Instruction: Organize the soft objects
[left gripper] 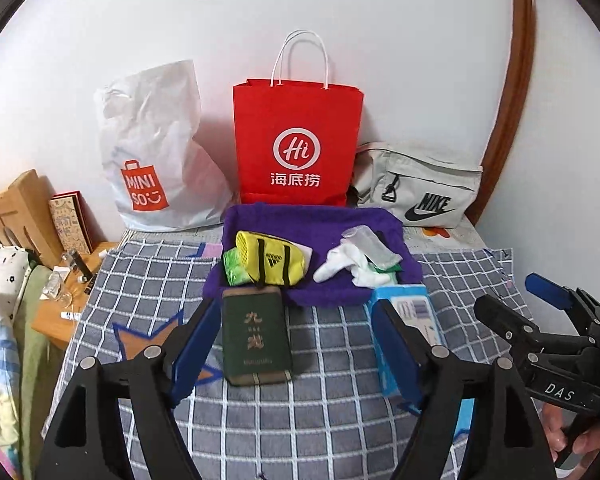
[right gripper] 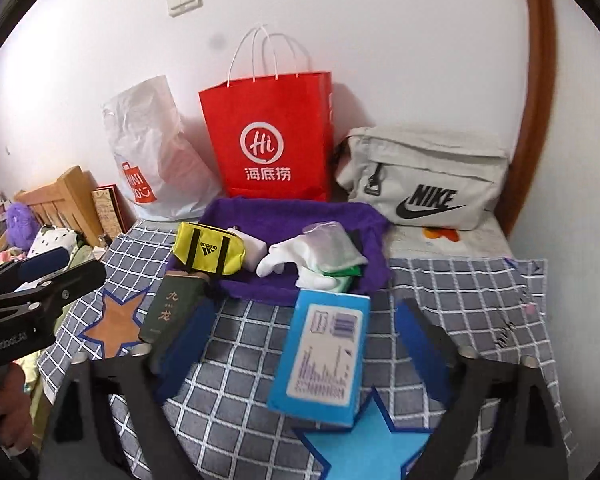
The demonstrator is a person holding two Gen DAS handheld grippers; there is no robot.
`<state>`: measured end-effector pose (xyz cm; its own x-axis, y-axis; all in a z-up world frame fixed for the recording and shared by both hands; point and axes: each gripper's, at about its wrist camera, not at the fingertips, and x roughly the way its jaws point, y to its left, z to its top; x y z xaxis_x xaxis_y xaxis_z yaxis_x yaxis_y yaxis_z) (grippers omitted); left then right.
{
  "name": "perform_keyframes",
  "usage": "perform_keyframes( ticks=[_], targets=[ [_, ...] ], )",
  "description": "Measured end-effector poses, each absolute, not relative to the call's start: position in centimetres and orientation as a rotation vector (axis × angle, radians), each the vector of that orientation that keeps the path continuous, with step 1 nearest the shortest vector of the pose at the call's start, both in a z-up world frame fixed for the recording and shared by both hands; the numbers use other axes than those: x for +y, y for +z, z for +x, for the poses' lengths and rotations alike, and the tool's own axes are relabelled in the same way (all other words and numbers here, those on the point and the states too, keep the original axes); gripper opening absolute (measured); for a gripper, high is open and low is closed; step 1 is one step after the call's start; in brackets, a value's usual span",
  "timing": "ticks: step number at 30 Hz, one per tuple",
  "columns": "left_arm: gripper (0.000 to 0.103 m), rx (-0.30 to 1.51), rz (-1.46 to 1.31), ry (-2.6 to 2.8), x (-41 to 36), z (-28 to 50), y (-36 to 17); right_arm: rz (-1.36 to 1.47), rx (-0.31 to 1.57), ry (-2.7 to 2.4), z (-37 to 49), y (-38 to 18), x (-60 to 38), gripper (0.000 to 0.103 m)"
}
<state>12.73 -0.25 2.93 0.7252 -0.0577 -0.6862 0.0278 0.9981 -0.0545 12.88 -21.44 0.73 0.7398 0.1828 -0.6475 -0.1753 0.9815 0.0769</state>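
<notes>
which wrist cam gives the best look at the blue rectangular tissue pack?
Right wrist: the blue rectangular tissue pack lies whole between the open fingers, printed label facing the camera. In the left wrist view, the pack is mostly hidden behind a blue finger pad.

red bag (left gripper: 298,136), purple tray (left gripper: 256,216), checked cloth (left gripper: 148,272)

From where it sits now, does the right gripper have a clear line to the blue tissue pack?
Probably yes. The right gripper is open, and the blue tissue pack lies flat on the checked blanket between its fingers, nothing on top. The purple towel touches only its far end.
</notes>
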Motion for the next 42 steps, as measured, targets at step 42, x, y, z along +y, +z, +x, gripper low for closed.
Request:
perform_keyframes(
  ticks=[42],
  targets=[
    [0.102, 0.676, -0.030, 0.017, -2.2, 1.1, 3.4, 0.031, 0.633, 0.194, 0.6, 1.4, -23.8, 0.102]
  ],
)
